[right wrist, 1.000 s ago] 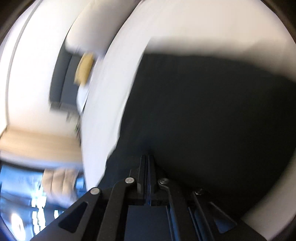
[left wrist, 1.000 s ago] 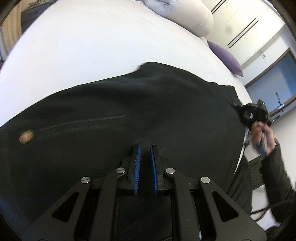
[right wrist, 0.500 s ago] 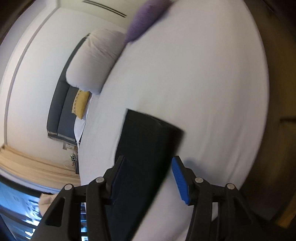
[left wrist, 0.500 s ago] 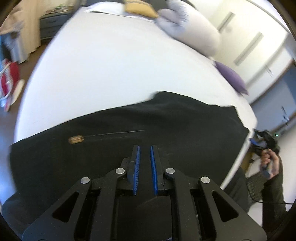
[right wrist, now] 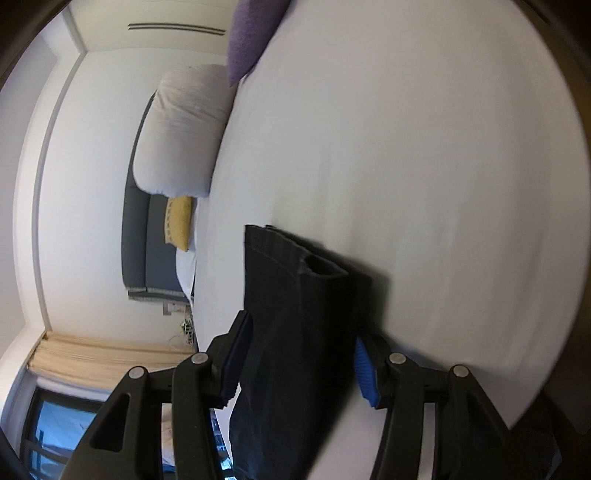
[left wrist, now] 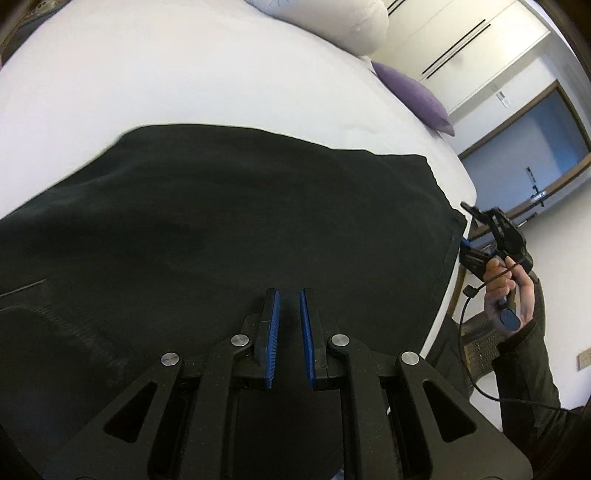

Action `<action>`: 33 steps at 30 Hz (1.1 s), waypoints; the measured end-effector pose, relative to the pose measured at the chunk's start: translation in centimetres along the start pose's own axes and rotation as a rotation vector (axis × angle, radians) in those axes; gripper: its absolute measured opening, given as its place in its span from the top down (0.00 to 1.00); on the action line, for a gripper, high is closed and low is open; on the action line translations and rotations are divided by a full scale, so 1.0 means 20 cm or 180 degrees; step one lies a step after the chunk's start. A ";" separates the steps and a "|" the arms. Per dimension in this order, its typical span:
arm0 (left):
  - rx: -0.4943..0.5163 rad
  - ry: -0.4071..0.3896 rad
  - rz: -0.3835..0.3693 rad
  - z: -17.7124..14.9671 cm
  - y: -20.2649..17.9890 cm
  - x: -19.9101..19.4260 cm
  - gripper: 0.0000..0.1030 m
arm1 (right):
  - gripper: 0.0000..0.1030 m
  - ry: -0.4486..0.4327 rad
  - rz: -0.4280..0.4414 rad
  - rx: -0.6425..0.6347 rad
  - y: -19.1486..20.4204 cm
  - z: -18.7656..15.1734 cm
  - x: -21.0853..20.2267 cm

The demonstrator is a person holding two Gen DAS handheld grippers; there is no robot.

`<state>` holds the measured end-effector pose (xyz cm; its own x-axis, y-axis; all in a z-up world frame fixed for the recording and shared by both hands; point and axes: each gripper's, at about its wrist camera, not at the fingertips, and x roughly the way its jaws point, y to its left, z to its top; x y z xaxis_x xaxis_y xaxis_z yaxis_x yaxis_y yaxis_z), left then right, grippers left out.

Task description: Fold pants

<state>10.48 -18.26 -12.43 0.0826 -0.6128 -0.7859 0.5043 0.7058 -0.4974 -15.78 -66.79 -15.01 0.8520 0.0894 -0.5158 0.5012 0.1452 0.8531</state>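
Black pants [left wrist: 229,229] lie spread flat on the white bed [left wrist: 147,74]. My left gripper [left wrist: 288,299] hovers over the near part of the pants, its blue pads a narrow gap apart with nothing between them. My right gripper [right wrist: 301,354] is open wide, and the hem end of the pants [right wrist: 291,295] lies between its fingers. In the left wrist view the right gripper [left wrist: 466,228] sits at the right hem edge of the pants, held by a hand [left wrist: 506,291].
A white pillow [left wrist: 332,22] and a purple cushion [left wrist: 413,96] lie at the head of the bed. A yellow cushion [right wrist: 179,223] and grey headboard [right wrist: 140,229] show in the right wrist view. Closet doors [left wrist: 461,40] and a doorway [left wrist: 532,162] stand beyond.
My right gripper opened from shut and now sits at the hem end of the pants. My left gripper moved back low over the pants, its gap unchanged.
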 end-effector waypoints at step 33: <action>-0.0705 -0.0266 -0.0773 0.03 0.20 -0.16 0.14 | 0.94 0.0554 -0.1620 -0.4380 0.75 -1.61 0.45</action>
<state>12.69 -13.69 -11.65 0.0577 -0.7930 -0.6065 0.3196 0.5902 -0.7413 -5.47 -32.14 -9.45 0.5542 -0.1567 -0.8175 0.1148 0.9871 -0.1114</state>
